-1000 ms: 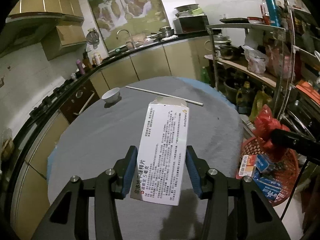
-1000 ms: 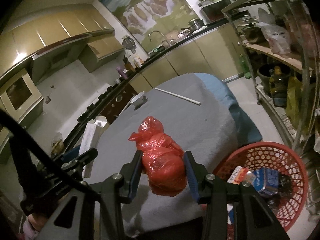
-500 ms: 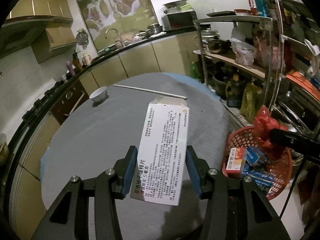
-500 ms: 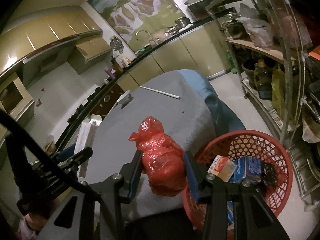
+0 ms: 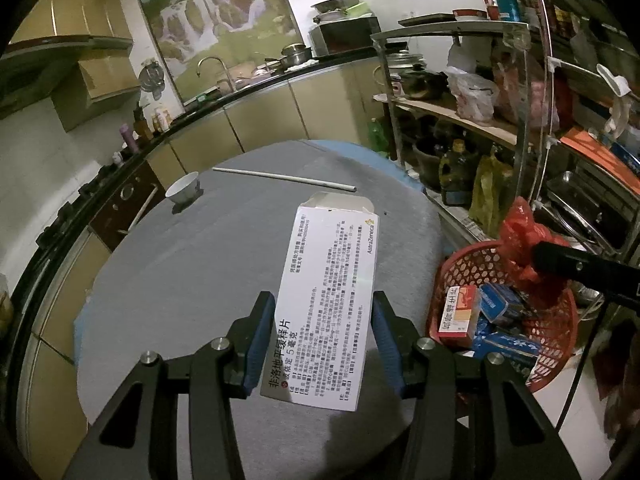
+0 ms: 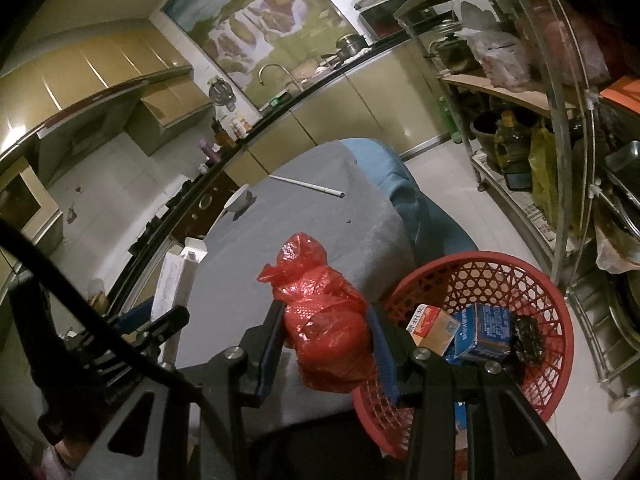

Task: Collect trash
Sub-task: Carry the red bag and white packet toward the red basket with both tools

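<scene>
The left hand-held gripper is clamped on the long sides of a white medicine box, held above the grey table at the lower centre of the frame, while the right hand-held gripper pinches a knotted red plastic bag beside the red basket at lower right. The box looks light, thin-walled and likely empty, so a firm squeeze could crush it; its flat sides grip best. The bag is soft, crinkly and slippery, best held around its bulk.
</scene>
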The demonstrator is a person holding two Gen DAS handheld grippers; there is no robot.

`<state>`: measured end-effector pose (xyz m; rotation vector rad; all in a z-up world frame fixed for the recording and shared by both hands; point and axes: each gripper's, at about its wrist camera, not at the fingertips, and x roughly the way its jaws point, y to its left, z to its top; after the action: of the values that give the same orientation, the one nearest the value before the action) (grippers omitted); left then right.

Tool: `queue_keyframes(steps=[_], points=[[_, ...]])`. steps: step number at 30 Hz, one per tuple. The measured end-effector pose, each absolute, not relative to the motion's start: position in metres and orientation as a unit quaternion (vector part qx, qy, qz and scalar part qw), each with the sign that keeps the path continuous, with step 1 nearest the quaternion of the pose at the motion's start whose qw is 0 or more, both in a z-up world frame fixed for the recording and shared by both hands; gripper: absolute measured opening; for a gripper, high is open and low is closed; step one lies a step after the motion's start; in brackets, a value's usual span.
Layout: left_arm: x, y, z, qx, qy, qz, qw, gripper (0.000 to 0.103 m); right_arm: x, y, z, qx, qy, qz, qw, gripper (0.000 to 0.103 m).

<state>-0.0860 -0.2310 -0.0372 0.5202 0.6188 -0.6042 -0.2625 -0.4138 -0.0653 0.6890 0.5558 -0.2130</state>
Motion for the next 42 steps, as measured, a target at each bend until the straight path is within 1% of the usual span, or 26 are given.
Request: queue_keyframes(steps=[42], points=[[-0.108,-0.248,-0.036,0.272,0.283,-0.314,0.865,0.050,-0.287,-0.424,-0.061,0.348,0.243,-0.120,0.897,0.045]])
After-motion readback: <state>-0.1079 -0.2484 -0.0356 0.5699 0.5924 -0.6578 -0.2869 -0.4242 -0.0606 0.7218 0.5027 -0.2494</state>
